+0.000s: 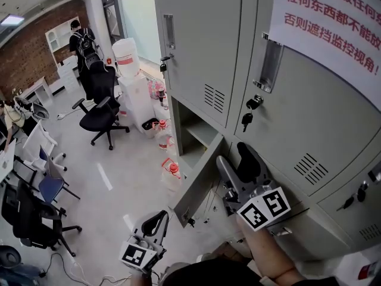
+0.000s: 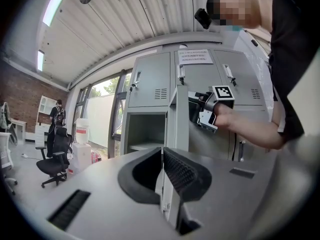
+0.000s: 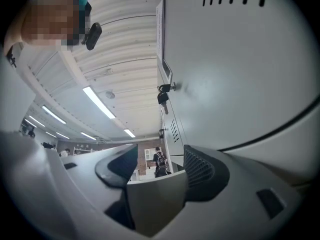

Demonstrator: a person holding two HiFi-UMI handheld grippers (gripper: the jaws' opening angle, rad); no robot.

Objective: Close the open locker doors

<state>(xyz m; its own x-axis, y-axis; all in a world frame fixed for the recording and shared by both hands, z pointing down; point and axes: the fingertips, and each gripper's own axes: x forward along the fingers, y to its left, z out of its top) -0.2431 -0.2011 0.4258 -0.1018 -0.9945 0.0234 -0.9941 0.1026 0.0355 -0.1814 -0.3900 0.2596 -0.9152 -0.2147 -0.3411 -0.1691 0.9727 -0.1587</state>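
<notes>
- So the open locker door [image 1: 199, 180] was on the lower row of the grey lockers [image 1: 309, 112], swung out to the left, with its compartment [image 1: 193, 130] and the shelf inside in plain sight.
- The right gripper [image 1: 233, 157] was up at that door's free edge. Its jaws were spread wide with the edge sitting between them, not clamped on it as far as I could see.
- The left gripper [image 1: 159, 218] hung lower and off to the left, well clear of the door. Its jaws were pretty much pinched together with nothing in them.
- The doors above were closed, one with keys [image 1: 250, 109] dangling from the lock and a paper notice [image 1: 333, 16] with red print stuck higher up.
- Further back there was a black office chair [image 1: 101, 109], plus a person [image 1: 80, 40] standing by the brick wall.
</notes>
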